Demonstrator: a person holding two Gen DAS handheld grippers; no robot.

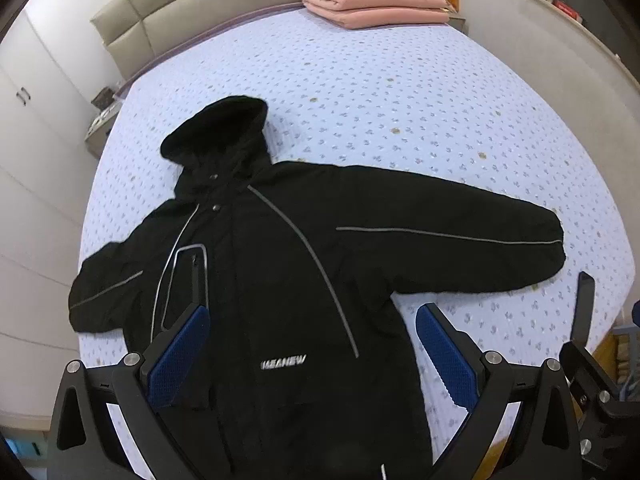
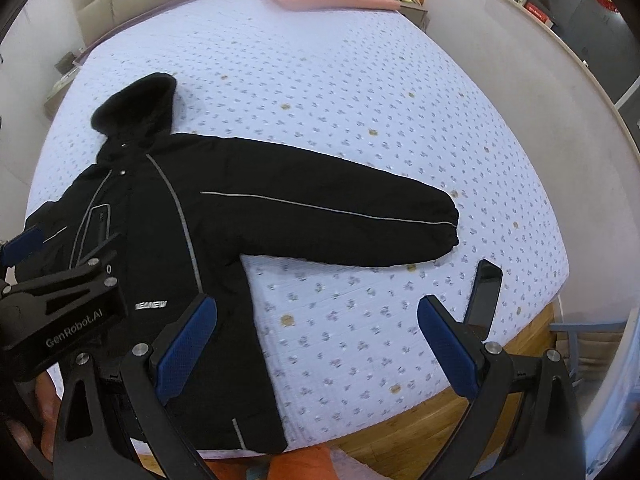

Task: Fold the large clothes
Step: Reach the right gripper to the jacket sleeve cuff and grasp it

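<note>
- a black hooded padded jacket (image 1: pixel 272 280) is laid front-up and spread flat on the near left part of a bed (image 1: pixel 400 92), with its hood (image 1: pixel 218 130) pointing toward the headboard and its hem at the near edge.
- thin grey piping is seen running down from the collar across the chest and along each sleeve; a small pale printed logo (image 1: pixel 283 363) is set low on the chest, and a piped pocket outline is seen on one chest panel.
- two small metal snaps are visible on the collar placket; the fabric looks matte and slightly puffy, and the hood darker and fuzzier.
- one long sleeve (image 2: pixel 340 216) is stretched out sideways across the sheet, ending in a gathered elastic cuff (image 2: pixel 450 226); the other sleeve (image 1: pixel 106 286) is shorter in view and angled toward the bed's left edge.
- the bed is covered by a pale blue quilted sheet dotted with small flowers.
- a folded pink blanket (image 1: pixel 376 4) is stacked at the far end, near a beige padded headboard (image 1: pixel 192 8).
- a dark flat phone-like slab (image 2: pixel 486 292) lies near the bed's right edge, apart from the jacket.
- the left gripper (image 1: pixel 308 356) is held above the jacket's chest, its blue textured pads spread wide with nothing between them.
- the right gripper (image 2: pixel 316 348) is likewise spread wide and empty, over the jacket's side edge and bare sheet.
</note>
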